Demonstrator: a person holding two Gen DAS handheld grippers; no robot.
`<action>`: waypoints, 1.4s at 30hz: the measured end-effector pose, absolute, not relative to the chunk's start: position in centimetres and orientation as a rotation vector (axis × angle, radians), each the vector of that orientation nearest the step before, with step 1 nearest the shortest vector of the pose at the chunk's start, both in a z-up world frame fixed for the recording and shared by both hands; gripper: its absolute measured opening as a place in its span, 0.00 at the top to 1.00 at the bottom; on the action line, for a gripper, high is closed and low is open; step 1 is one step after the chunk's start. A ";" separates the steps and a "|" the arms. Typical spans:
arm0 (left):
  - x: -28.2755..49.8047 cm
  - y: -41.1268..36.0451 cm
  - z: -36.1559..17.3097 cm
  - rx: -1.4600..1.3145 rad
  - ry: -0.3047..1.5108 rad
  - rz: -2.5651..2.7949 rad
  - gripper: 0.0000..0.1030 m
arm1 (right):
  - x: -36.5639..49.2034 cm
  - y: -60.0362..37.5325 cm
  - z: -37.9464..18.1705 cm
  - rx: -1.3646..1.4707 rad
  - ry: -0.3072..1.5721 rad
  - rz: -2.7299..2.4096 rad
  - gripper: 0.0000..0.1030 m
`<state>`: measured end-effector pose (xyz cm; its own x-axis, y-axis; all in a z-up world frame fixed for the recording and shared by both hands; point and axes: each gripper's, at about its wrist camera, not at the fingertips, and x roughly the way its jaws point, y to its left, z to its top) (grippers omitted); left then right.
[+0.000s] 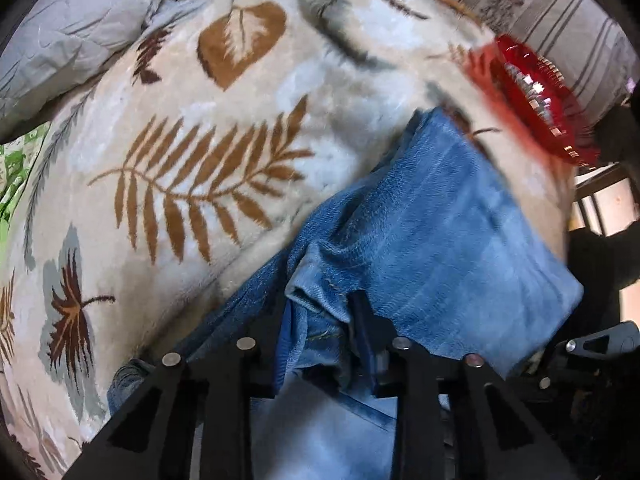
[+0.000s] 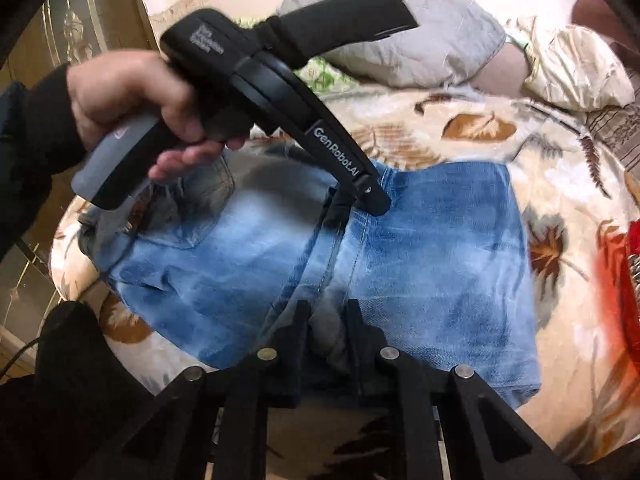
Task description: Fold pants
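Light blue jeans (image 2: 440, 260) lie folded on a cream leaf-patterned blanket (image 2: 472, 128). In the right wrist view my right gripper (image 2: 326, 320) is shut on a bunched fold of the jeans at their near edge. My left gripper (image 2: 356, 200), held by a hand (image 2: 132, 96), grips the far edge of the same fold. In the left wrist view the left gripper (image 1: 320, 308) is shut on bunched denim (image 1: 440, 220), which spreads up and to the right over the blanket (image 1: 200, 160).
A grey quilted pillow (image 1: 80, 12) lies at the blanket's far left; it also shows in the right wrist view (image 2: 400, 40). A red sequined item (image 1: 536, 96) lies beside the jeans near the bed edge. A striped surface (image 1: 540, 4) stands behind. Wooden furniture (image 2: 80, 20) stands at left.
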<state>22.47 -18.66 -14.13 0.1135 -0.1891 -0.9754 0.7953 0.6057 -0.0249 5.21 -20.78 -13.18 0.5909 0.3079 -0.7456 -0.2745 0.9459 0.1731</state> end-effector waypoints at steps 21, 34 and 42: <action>11.7 13.8 5.7 0.530 1.092 -0.067 0.14 | 3.7 -12.7 -4.7 -0.040 0.732 0.541 0.19; 6.5 18.7 -8.3 -0.071 1.121 -0.195 0.11 | 4.2 -5.3 -4.4 -0.203 0.763 0.631 0.19; 8.7 17.6 -13.9 -0.438 1.164 -0.227 0.11 | 5.3 -5.0 -4.2 -0.246 0.779 0.584 0.19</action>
<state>8.72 17.56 -13.86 0.3853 -0.3944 -0.8343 -0.0514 0.8935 -0.4461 5.33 -5.00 -4.22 0.5644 0.4024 -0.7208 -0.5786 0.8156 0.0023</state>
